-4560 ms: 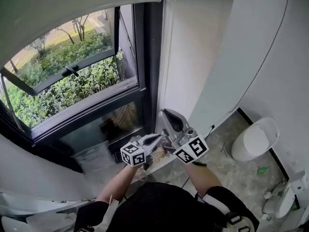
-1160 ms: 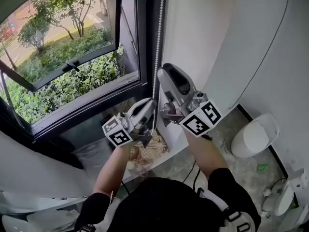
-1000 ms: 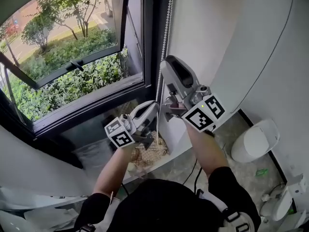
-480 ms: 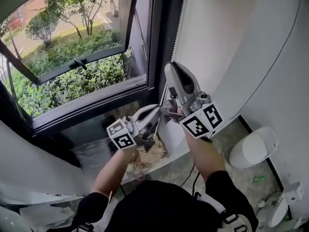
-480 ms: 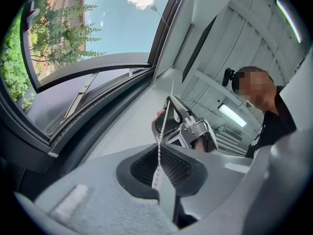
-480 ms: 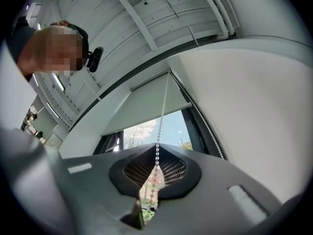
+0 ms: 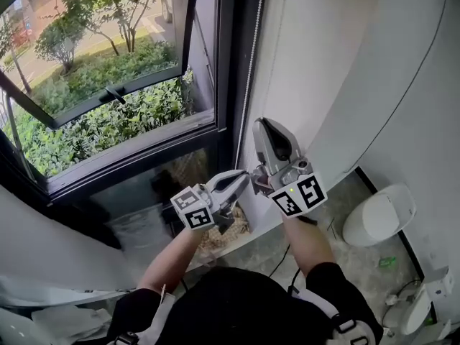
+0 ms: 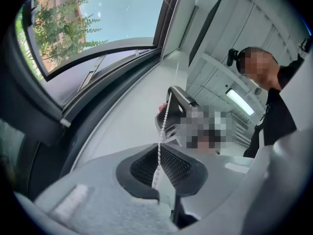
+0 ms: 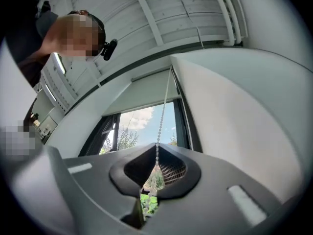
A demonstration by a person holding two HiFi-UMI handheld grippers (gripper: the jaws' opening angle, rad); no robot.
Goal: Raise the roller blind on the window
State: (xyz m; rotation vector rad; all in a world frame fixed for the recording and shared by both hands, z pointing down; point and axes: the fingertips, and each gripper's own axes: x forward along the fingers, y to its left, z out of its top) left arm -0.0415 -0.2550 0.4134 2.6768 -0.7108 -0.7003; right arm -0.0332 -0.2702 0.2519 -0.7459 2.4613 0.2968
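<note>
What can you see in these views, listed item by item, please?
bead chain: one, white, hanging beside the window frame, running into both grippers
window frame: one, black, left of the wall
wall: one, white, right of the window
shrubs: many, green, outside
toilet: one, white, on the floor at lower right
left gripper: one, grey, jaws shut on the bead chain
right gripper: one, grey, jaws just been closing, gripping the bead chain

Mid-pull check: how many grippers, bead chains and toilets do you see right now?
Grippers: 2 (left gripper shut on the bead chain; right gripper jaws have just been closing, now pinching it too)
Bead chain: 1
Toilet: 1
Total: 4
</note>
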